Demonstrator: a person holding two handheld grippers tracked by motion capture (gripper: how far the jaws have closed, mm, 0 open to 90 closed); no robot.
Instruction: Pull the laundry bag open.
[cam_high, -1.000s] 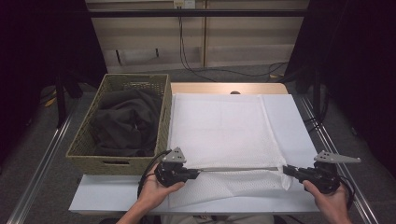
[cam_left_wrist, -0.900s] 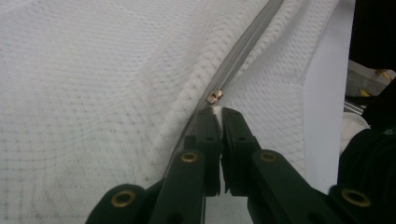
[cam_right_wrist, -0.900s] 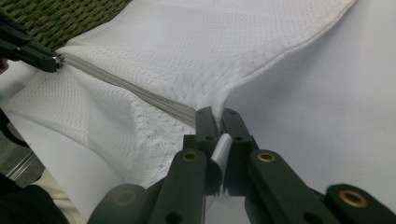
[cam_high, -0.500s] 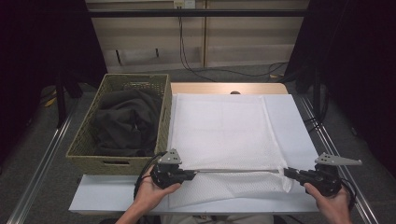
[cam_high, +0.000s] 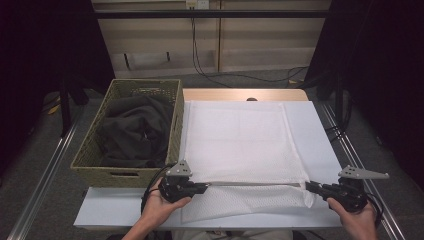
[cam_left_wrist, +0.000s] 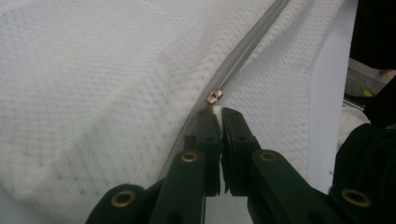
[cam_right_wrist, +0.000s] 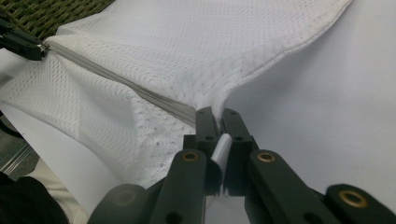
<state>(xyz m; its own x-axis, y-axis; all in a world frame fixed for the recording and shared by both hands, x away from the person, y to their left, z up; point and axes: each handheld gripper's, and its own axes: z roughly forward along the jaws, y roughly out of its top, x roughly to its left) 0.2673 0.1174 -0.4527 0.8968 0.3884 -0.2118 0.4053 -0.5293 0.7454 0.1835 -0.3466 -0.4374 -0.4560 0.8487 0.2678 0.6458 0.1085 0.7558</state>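
Observation:
A white mesh zippered cover (cam_high: 240, 140) lies flat on the white table (cam_high: 320, 130), its zipper edge (cam_high: 255, 184) toward the person. My left gripper (cam_high: 206, 186) is shut on the fabric at the zipper's left end. In the left gripper view its jaws (cam_left_wrist: 218, 114) pinch the cloth just below the brass zipper pull (cam_left_wrist: 214, 97). My right gripper (cam_high: 307, 186) is shut on the cover's near right corner, where the jaws (cam_right_wrist: 217, 114) clamp the fabric at the zipper's end (cam_right_wrist: 187, 112). The zipper (cam_right_wrist: 116, 79) runs taut to the left gripper (cam_right_wrist: 21, 43).
A woven basket (cam_high: 90, 165) holding dark clothing (cam_high: 132, 130) stands against the table's left side, close to my left hand. The table's front edge (cam_high: 130, 220) is just under both hands. Cables (cam_high: 200, 55) run on the floor beyond the table.
Both grippers have drifted slightly outward and toward the person, the right one more, and the zipper edge is stretched a little tighter between them. Both grips hold.

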